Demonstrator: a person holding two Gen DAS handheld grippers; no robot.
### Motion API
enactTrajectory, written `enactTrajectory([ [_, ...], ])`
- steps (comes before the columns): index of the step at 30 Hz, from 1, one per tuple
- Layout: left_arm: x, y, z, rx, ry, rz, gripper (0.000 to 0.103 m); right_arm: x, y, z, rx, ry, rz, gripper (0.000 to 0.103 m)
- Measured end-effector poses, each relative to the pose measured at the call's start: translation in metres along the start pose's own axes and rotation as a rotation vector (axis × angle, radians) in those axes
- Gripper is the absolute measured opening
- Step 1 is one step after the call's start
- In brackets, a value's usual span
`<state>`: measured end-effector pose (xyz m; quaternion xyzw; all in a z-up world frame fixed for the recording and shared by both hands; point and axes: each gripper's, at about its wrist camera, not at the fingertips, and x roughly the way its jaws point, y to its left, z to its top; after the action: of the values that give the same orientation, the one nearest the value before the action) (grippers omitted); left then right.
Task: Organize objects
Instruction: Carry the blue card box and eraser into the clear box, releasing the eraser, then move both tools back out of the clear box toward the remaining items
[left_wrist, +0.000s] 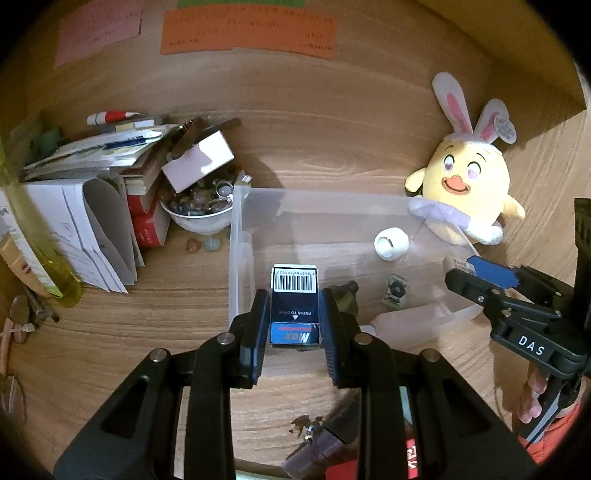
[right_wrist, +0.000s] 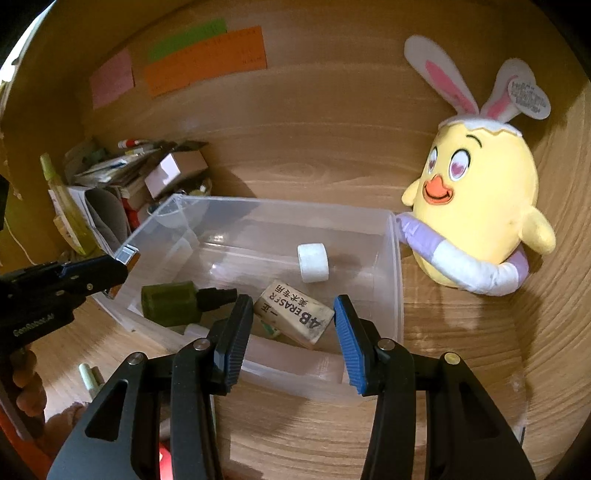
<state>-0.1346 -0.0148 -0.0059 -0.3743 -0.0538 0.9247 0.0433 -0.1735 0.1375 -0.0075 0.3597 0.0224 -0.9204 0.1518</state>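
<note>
So the left gripper (left_wrist: 294, 314) was clamped on a small dark box (left_wrist: 294, 306) with a barcode and "PRESS TO OPEN" printed on it, and it was holding that box right over the near left corner of the clear plastic bin (left_wrist: 242, 221) on the wooden surface (left_wrist: 147, 314). From the right wrist view the right gripper (right_wrist: 291, 314) had its jaws apart with nothing between them, hovering above the front edge of the same bin, and the eraser (right_wrist: 293, 314) marked "4B ERASER" was lying on the bin floor beyond the pads, tilted, not gripped. Also inside the bin were a white cylinder-shaped thing (right_wrist: 313, 262) on its side toward the back, and a dark green bottle (right_wrist: 177, 303) with a black cap lying on its side at the left. The yellow chick plush (right_wrist: 480, 206) with bunny ears stood just beside the bin's right wall, its purple and white ring touching the corner. Over on the left of the bin there was a messy stack of books and papers (left_wrist: 96, 173), a white bowl (left_wrist: 201, 216) full of glassy beads and rings, and a small pale box (left_wrist: 199, 160) tilted on top of it. Pink, orange and green paper notes (left_wrist: 247, 33) were stuck on the wooden back wall
</note>
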Motion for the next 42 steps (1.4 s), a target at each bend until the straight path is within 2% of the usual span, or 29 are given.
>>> enactTrajectory([
  [10,0.008,0.003,-0.001,-0.005,0.016,-0.033,0.027,0.013,0.005,0.0,-0.012,0.031,-0.004,0.042],
  [20,0.005,0.004,0.001,-0.004,0.01,-0.031,0.029,0.017,0.01,0.0,-0.028,0.038,-0.005,0.043],
  [23,0.0,0.002,0.0,0.0,0.009,-0.029,0.034,0.015,0.011,-0.001,-0.027,0.04,0.009,0.043],
  [27,-0.01,-0.001,0.0,0.009,-0.009,-0.019,0.048,0.008,0.013,-0.001,-0.034,0.023,0.027,0.052],
  [31,-0.023,-0.006,-0.001,0.017,-0.034,-0.004,0.059,-0.002,0.016,-0.001,-0.041,-0.002,0.049,0.056],
  [37,-0.041,-0.008,-0.007,0.007,-0.049,0.006,0.074,-0.026,0.02,-0.004,-0.052,-0.047,0.106,0.071],
  [42,-0.055,-0.003,-0.017,-0.023,-0.049,0.008,0.078,-0.042,0.028,-0.013,-0.085,-0.06,0.129,0.074],
])
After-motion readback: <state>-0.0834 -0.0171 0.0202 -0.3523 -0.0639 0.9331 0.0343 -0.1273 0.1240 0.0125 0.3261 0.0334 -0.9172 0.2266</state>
